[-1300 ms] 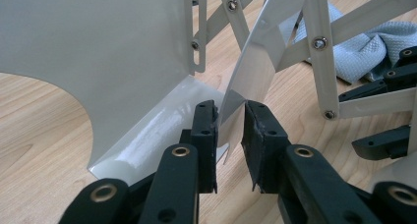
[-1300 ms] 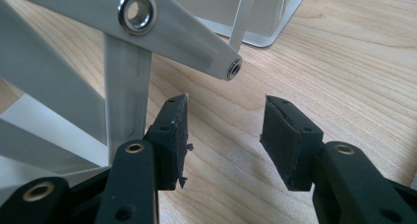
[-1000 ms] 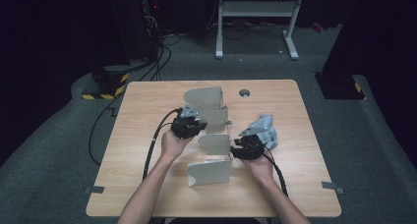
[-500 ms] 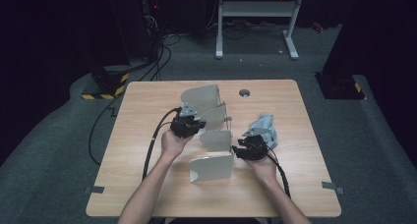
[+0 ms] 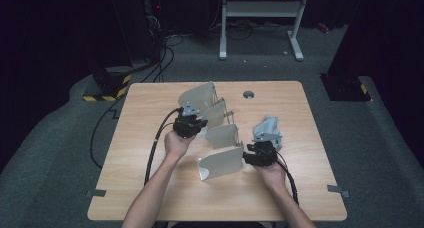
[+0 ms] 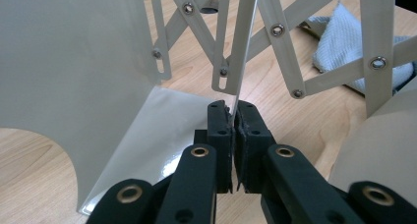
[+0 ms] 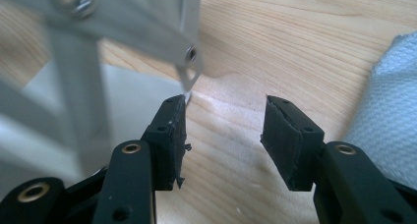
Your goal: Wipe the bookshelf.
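Right claw (image 7: 223, 135) has released the rack (image 5: 220, 160); left claw (image 6: 231, 135) pinches it.

floor: grey carpet (image 5: 60, 153) under my wooden table (image 5: 310, 188) | ahead of my grippers: white metal stand (image 5: 260, 10), black cables (image 5: 165, 43) | room: dark, table lit

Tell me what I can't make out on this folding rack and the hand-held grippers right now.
- Right hand-held gripper: its open jaws sit beside the folding rack; the near strut is blurred in the right gripper view, so contact is unclear.
- Left hand-held gripper: shut on a thin panel edge; the frame top cuts the panel off.
- Blue cloth: partly hidden behind the right gripper in the high view.
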A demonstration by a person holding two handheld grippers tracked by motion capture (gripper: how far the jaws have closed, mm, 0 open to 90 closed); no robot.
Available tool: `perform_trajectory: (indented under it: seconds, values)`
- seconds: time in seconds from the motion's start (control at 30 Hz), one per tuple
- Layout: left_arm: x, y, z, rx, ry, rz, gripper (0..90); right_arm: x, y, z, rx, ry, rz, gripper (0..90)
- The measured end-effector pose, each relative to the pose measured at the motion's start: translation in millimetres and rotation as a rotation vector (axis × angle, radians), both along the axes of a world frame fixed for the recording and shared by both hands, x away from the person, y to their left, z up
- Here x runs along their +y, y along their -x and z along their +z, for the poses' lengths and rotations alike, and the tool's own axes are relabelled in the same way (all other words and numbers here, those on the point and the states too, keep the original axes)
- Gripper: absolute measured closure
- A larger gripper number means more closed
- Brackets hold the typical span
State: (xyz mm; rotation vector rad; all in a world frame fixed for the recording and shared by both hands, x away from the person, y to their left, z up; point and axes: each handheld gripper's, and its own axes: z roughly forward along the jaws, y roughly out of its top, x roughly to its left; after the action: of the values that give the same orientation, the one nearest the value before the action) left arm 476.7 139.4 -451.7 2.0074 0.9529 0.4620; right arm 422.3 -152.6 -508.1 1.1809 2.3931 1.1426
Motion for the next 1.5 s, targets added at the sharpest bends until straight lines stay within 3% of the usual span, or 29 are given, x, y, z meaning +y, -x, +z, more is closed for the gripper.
perform_trajectory:
  seconds: [0.27,0.5,0.73,0.87,0.97,1.03,1.5]
  values:
    - [-1.8,-1.3,0.1,0.002,0.009,0.033,87.1,-10.2,12.5,4.8,-0.019,-0.01,-0.008,50.6]
    - [-5.9,-1.9,0.8,0.005,0.005,0.047,87.7,-11.9,29.7,9.2,-0.065,0.008,-0.03,50.2]
    - [-5.7,-1.7,1.2,0.005,0.002,0.06,88.0,-14.5,37.2,9.5,-0.065,0.011,-0.025,49.6]
    - [-6.1,-1.7,1.1,0.003,0.001,0.065,88.5,-14.8,41.8,8.4,-0.036,0.006,0.003,52.1]
    - [-6.0,-1.8,1.2,0.001,-0.001,0.069,88.8,-8.6,51.2,5.7,-0.046,0.043,0.042,54.2]
    - [-6.6,-1.5,1.2,-0.001,-0.004,0.07,89.1,-6.5,53.5,5.2,-0.048,0.04,0.044,54.2]
    - [-6.8,4.9,1.0,-0.006,-0.001,0.074,89.5,-5.2,40.9,7.5,-0.068,0.004,-0.009,51.0]
